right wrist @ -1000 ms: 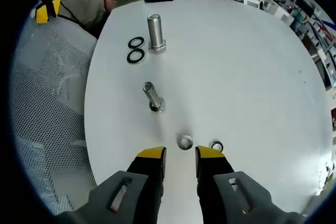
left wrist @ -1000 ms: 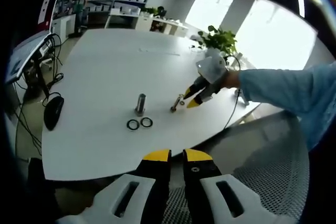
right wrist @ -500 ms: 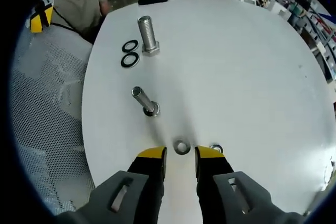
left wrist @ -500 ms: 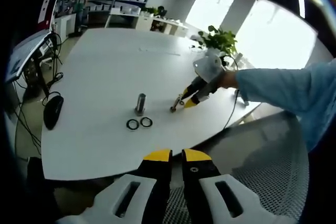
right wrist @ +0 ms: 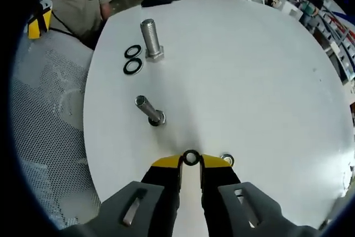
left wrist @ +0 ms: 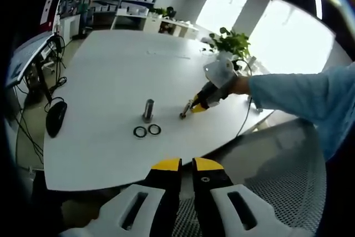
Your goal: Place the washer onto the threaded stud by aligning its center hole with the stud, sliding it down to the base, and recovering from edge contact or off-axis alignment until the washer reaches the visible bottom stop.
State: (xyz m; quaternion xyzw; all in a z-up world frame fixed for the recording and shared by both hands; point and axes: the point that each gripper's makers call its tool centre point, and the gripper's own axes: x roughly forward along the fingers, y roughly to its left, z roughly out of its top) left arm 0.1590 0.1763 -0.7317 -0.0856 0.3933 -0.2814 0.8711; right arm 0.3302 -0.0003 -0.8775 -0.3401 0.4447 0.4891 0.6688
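Note:
In the right gripper view, my right gripper (right wrist: 191, 162) is shut on a small silver washer (right wrist: 191, 157) pinched between its yellow tips, low over the white table (right wrist: 249, 81). The small threaded stud (right wrist: 150, 110) stands just ahead and to the left, tilted in the view and apart from the washer. A second silver washer (right wrist: 226, 159) lies beside the right tip. In the left gripper view, my left gripper (left wrist: 186, 165) hangs off the table's near edge, jaws together and holding nothing. There the right gripper (left wrist: 198, 105) sits next to the stud (left wrist: 183, 114).
A larger bolt (right wrist: 150, 39) stands farther off with two black rings (right wrist: 132, 51) (right wrist: 131, 66) beside it. A person sits beyond the table's far-left edge (right wrist: 77, 4). A black mouse (left wrist: 55, 118), a potted plant (left wrist: 233, 43) and a mesh chair (right wrist: 50, 109) are nearby.
The right gripper's jaws have closed on the silver washer that lay just ahead of them. The left gripper has stayed put.

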